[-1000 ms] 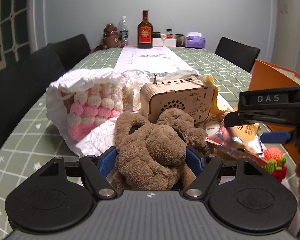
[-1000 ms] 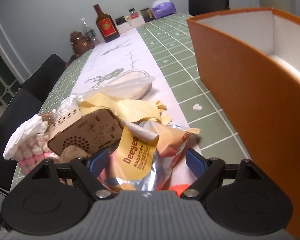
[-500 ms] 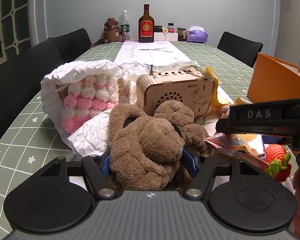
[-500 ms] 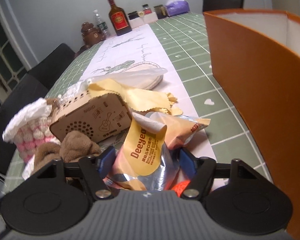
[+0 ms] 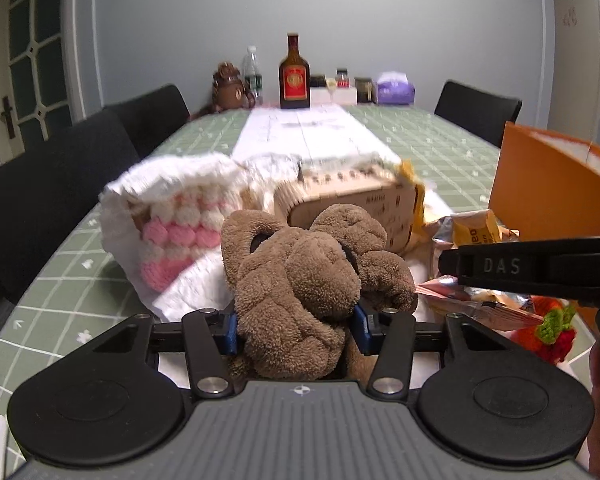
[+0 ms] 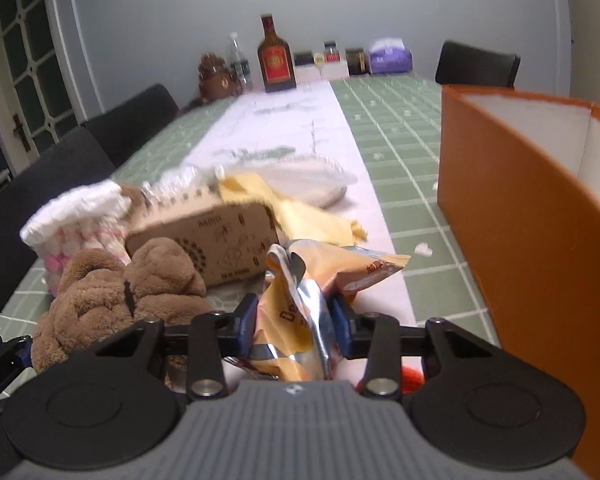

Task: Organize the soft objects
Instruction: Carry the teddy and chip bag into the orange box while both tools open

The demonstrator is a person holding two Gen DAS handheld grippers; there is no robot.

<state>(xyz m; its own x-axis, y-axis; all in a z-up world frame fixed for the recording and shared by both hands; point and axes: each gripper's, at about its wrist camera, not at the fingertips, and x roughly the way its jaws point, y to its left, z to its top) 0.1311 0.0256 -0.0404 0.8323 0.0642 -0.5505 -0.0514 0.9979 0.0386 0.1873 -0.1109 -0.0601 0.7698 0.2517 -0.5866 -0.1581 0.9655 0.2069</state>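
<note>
My left gripper (image 5: pixel 296 326) is shut on a brown plush toy (image 5: pixel 300 288), its blue pads pressed into both sides. The plush also shows at the lower left of the right wrist view (image 6: pixel 116 292). My right gripper (image 6: pixel 294 322) is shut on a yellow and silver snack bag (image 6: pixel 300 300), crumpled between the pads; the bag also shows in the left wrist view (image 5: pixel 474 232). An open orange box (image 6: pixel 520 220) stands at the right. A pink and white crochet piece (image 5: pixel 176 240) in white wrapping lies to the left. A red crochet strawberry (image 5: pixel 548 328) lies under the right gripper.
A wooden radio box (image 6: pixel 220 240) sits behind the plush, with a yellow cloth (image 6: pixel 300 208) and a plastic-wrapped item (image 6: pixel 312 176) beyond it. Bottles, jars and a brown bear (image 5: pixel 228 88) stand at the table's far end. Black chairs (image 5: pixel 40 184) line the left side.
Both grippers closed: the left one squeezed onto the plush, the right one onto the snack bag. Both cameras tilted up, and the plush and bag now sit higher.
</note>
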